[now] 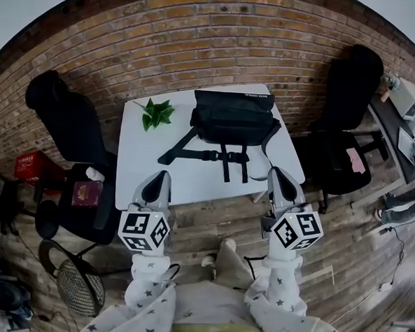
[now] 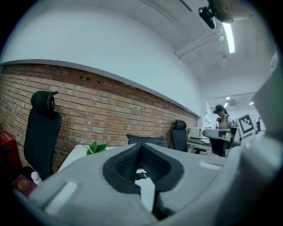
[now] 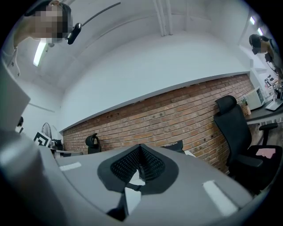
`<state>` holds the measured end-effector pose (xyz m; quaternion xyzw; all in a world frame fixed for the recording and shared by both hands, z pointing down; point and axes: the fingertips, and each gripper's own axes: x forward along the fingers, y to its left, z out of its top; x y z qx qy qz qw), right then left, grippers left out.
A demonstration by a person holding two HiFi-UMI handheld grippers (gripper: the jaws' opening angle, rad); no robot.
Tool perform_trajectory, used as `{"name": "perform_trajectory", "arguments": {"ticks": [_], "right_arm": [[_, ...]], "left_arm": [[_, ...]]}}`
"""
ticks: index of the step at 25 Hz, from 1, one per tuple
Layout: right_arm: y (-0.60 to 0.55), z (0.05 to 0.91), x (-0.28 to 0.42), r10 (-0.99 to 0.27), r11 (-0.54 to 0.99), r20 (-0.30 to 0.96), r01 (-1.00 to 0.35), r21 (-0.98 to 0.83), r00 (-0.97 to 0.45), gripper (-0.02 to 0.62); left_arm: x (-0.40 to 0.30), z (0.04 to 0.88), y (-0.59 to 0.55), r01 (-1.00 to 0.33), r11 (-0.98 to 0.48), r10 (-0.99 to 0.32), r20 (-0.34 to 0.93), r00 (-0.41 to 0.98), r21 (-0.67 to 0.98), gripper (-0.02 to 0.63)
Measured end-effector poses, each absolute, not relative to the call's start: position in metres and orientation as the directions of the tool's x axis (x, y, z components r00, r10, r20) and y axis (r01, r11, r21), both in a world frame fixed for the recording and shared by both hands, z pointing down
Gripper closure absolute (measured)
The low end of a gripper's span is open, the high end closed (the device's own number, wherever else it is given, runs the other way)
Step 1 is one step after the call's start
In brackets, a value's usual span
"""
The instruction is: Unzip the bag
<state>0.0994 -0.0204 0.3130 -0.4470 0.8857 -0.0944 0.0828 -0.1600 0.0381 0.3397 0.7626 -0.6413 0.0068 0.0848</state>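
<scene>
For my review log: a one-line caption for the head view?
Left gripper and right gripper, both shut, empty, short of the black bag on the white table.

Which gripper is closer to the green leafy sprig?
Left. The left gripper is at the near edge of the white table, in line with the green leafy sprig; the right gripper is by the opposite near corner.

bag (image 1: pixel 235 118): matt black woven cloth, webbing straps. desk (image 1: pixel 141 158): smooth white top, low sheen. wall (image 1: pixel 201 42): rough red brick. floor (image 1: pixel 211 222): grained wood planks. left gripper (image 2: pixel 141 148), right gripper (image 3: pixel 140 149): matt grey plastic, black ribbed pads (image 2: pixel 126 163). sleeves (image 1: pixel 147 291): soft printed cloth.
</scene>
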Motion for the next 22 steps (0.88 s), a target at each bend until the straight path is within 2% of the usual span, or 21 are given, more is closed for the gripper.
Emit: {"name": "perform_trajectory", "arguments": {"ticks": [22], "right_arm": [[-0.209,0.329,0.030,-0.725,0.668,-0.024,-0.693,-0.271,-0.688,0.595]], "left_arm": [[-0.204,0.360,-0.123,-0.985,-0.089,-0.982,0.150,0.111,0.148,0.607]]}}
